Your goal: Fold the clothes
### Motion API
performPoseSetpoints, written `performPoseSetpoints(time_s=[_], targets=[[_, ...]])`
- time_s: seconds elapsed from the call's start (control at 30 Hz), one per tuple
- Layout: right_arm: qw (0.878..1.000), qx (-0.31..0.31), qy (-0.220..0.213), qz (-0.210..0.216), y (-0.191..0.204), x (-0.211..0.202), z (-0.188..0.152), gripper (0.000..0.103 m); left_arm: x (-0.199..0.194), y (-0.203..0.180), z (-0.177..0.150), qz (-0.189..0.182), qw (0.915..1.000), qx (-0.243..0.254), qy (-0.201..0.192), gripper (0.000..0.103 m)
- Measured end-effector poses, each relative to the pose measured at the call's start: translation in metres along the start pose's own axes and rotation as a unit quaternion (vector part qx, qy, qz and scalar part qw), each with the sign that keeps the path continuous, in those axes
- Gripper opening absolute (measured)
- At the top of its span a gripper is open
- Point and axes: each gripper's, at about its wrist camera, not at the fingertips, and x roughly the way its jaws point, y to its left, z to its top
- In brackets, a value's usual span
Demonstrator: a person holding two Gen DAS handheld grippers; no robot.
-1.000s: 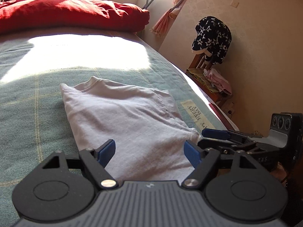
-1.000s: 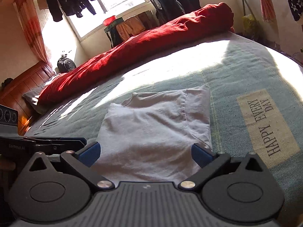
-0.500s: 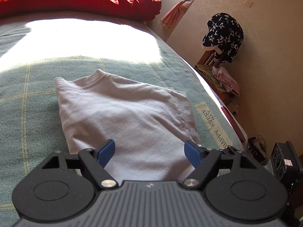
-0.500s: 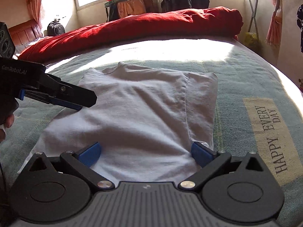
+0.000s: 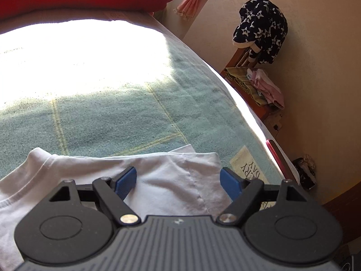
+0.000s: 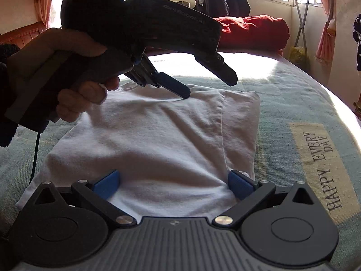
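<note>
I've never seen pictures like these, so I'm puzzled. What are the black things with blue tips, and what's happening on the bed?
They are two grabbing tools, one in each of a person's hands, and each carries a camera looking along its blue fingers. One picture comes from the left tool, the other from the right tool. The right tool's picture also shows the person's hand holding the left tool. A white T-shirt, partly folded, lies on a green blanket on a bed. Both tools are open over the shirt, holding nothing.
</note>
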Motion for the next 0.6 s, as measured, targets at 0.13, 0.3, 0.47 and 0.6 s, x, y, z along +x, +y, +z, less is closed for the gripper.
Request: performPoseSetpoints(time_s=[0.13,0.3,0.47,0.6], targets=[[1.000,-0.001,-0.004,0.001,0.000,-0.001,-0.001,0.103,-0.017,0.002,0.010,-0.003,0.9997,-0.009,-0.023,0.081],[1.000,-0.001,-0.007,-0.002,0.002,0.000,-0.001,0.103,-0.047,0.002,0.005,-0.016,0.9996,0.006,-0.023,0.082],[1.000,0.002,-0.003,-0.009,0.003,0.000,0.001,0.103,-0.040,0.030,-0.005,0.038,0.9992,-0.009,-0.007,0.082],[1.000,0.000,0.008,-0.012,0.004,-0.004,0.005,0.103,-0.050,0.041,-0.004,0.067,0.9969,-0.031,-0.028,0.080]])
